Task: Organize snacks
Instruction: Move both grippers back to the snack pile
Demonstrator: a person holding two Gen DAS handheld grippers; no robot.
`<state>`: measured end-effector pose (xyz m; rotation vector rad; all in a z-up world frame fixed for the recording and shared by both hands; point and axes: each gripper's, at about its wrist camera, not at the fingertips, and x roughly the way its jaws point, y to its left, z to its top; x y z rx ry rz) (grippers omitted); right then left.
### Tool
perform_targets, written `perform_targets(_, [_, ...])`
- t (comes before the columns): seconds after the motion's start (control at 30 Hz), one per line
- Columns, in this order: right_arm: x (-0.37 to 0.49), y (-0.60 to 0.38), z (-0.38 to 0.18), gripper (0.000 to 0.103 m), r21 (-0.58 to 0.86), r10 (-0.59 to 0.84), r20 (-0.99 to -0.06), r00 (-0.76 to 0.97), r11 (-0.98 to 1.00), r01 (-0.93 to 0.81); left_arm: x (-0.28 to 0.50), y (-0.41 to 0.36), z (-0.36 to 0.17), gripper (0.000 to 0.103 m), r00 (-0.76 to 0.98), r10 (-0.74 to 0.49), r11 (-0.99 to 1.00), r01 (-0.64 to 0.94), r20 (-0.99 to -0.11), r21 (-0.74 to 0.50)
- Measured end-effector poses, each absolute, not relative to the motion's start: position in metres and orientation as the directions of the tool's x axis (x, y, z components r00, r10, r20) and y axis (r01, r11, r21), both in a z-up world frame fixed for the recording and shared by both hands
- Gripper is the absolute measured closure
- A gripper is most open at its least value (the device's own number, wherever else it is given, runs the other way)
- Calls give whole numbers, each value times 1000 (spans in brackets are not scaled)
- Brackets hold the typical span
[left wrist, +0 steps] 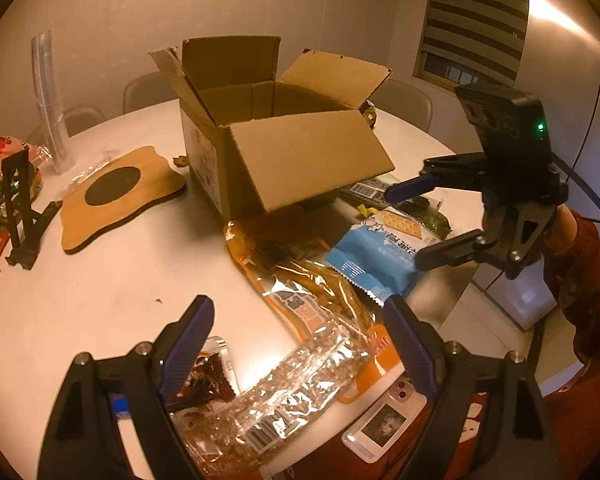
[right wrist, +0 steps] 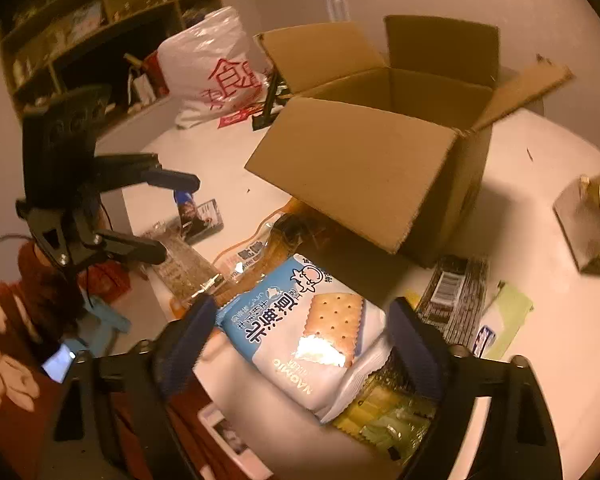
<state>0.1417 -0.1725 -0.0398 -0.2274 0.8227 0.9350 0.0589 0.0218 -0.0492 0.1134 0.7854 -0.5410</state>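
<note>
Now both grippers hover spread wide before the open cardboard box.

Right gripper is released, jaws flanking the blue cracker packet lying just in front of the box; no pad presses it. Left gripper gapes, holding nothing, above the clear orange-edged snack bag beside that packet.

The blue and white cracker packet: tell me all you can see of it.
The blue and white cracker packet is a puffy, glossy plastic pillow bag with crimped ends, printed with a square cracker and the word NAOMIE. It lies flat on the white table, overlapping other wrappers, before the open cardboard box, between the right gripper's open fingers.
</note>
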Motion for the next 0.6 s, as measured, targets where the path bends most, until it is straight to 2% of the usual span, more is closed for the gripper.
perform_targets(0.17, [155, -159, -50, 13, 147, 623, -734, 271, 534, -832, 58, 23, -49, 19, 577, -432, 857, 502, -693, -116])
perform_targets(0.4, [161, -163, -54, 5, 195, 651, -744, 149, 425, -884, 58, 20, -49, 19, 572, -429, 856, 506, -699, -111])
perform_targets(0.6, [150, -161, -58, 5, 106, 622, -765, 166, 376, -921, 62, 18, -52, 19, 565, -419, 859, 499, -711, -110])
